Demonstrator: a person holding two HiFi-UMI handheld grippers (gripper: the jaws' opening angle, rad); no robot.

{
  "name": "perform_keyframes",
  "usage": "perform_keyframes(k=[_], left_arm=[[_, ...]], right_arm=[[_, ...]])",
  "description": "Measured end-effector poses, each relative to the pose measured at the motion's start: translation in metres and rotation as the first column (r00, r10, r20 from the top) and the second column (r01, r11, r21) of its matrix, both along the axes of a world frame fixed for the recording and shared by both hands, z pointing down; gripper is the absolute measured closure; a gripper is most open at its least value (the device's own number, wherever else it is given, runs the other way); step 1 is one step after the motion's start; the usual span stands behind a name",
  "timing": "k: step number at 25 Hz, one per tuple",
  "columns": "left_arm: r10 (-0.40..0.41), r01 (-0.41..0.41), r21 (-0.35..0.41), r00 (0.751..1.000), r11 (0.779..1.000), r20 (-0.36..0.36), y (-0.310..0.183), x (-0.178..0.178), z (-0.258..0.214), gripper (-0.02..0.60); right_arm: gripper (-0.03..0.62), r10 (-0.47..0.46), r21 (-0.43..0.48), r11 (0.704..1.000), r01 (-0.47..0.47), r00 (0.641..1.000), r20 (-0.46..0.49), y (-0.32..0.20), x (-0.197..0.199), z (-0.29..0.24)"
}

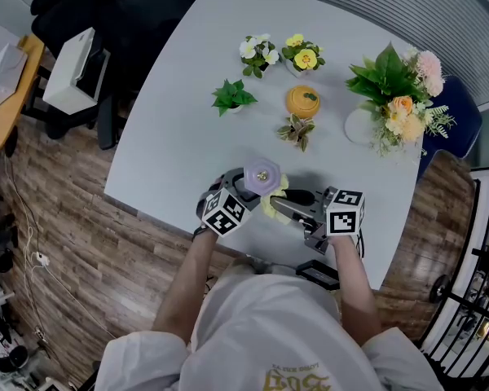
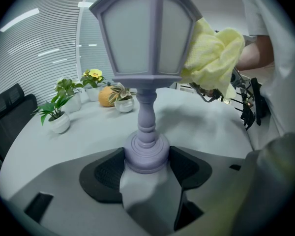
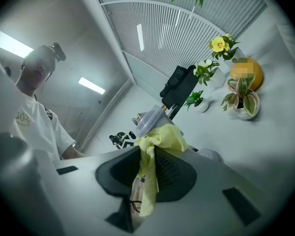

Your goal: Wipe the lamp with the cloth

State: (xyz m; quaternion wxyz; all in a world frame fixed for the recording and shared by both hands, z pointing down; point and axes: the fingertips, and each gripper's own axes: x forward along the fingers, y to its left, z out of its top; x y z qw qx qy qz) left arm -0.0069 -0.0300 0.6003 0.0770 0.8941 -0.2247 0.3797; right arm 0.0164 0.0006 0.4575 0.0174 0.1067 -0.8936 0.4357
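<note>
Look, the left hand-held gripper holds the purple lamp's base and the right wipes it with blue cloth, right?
No, the crumpled cloth in the right hand-held gripper is yellow: see the right gripper view. The left hand-held gripper holds the purple lantern lamp by its base.

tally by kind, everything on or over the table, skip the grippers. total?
small potted plants: 4
flower bouquet: 1
orange gourd-like ornament: 1
lamp: 1
cloth: 1
total: 8
</note>
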Motion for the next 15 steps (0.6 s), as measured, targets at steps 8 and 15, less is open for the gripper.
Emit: perform_keyframes(k=[8,15], left_arm=[[-0.001,0.001,0.000,1.000,1.000,0.001,0.000,0.001,0.000,0.287],[-0.002,0.002,-0.001,1.000,1.000,0.001,0.001,0.000,0.000,0.287]], right_arm=[[0.508,-0.025,-0.002,1.000,0.025,0.996,-0.091,0.002,-0.009,0.017],[0.508,-0.032,-0.026,0.999,0.029,0.993,-0.111,0.002,-0.011,0.027]])
